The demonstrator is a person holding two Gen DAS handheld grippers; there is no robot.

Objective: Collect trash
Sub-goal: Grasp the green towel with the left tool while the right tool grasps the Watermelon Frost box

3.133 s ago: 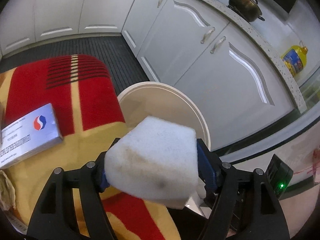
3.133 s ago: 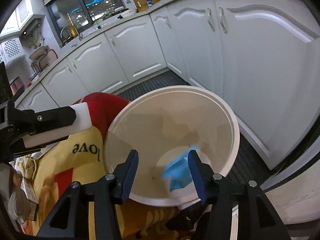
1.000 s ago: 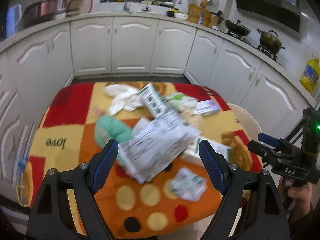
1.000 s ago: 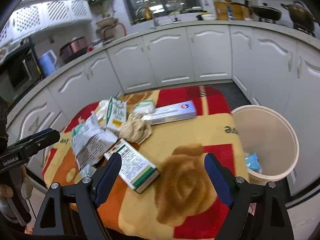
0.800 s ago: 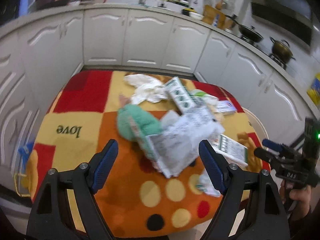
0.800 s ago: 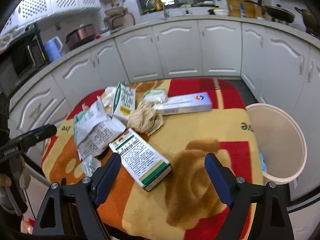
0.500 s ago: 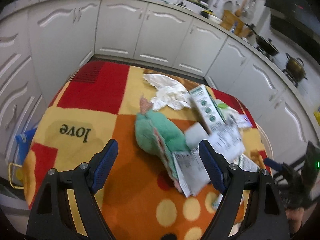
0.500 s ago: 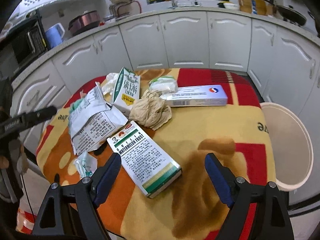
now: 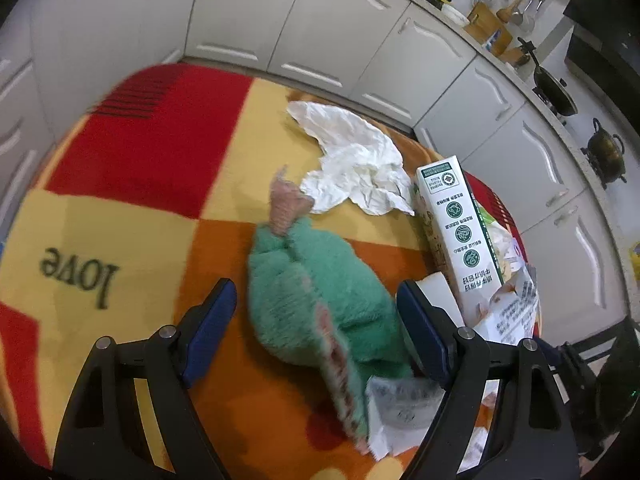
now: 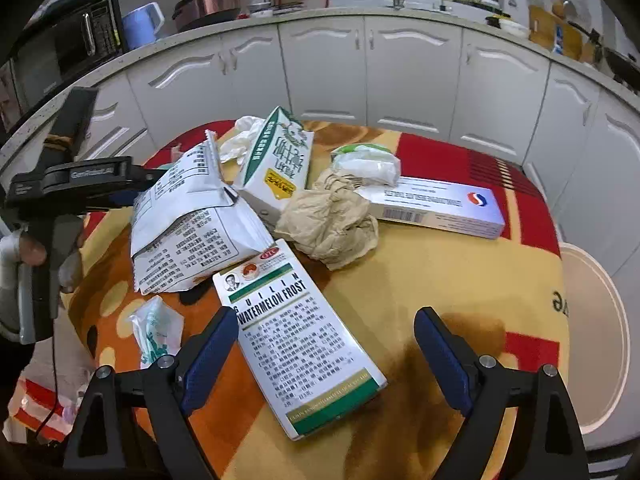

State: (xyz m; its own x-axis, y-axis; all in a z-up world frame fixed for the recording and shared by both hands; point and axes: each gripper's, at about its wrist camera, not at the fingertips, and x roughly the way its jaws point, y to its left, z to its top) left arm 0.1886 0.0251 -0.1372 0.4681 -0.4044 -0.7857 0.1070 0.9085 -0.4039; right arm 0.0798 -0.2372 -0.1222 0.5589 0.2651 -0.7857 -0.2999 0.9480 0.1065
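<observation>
On the red, yellow and orange blanket [image 9: 120,208] lies a green fuzzy cloth [image 9: 320,292]. My left gripper [image 9: 316,332] is open around it, and neither pad presses it. Beyond it lie a crumpled white tissue [image 9: 356,168] and a milk carton [image 9: 460,236]. My right gripper [image 10: 324,360] hangs over a white and green "Watermelon Frost" box [image 10: 296,340]. Its jaws are opening, the box is between them, and the pads stand clear of it. A cream bin [image 10: 596,320] stands at the table's right edge.
Further trash lies on the table: a printed white paper bag [image 10: 192,224], brown crumpled paper [image 10: 332,220], a long toothpaste box [image 10: 436,206], a white-green wad [image 10: 368,162] and a small plastic wrapper [image 10: 156,332]. White kitchen cabinets [image 10: 400,80] ring the table.
The left gripper no longer holds the white sponge; it swung left and sank over the green cloth. The right gripper dropped closer to the Watermelon Frost box and its jaws widened.
</observation>
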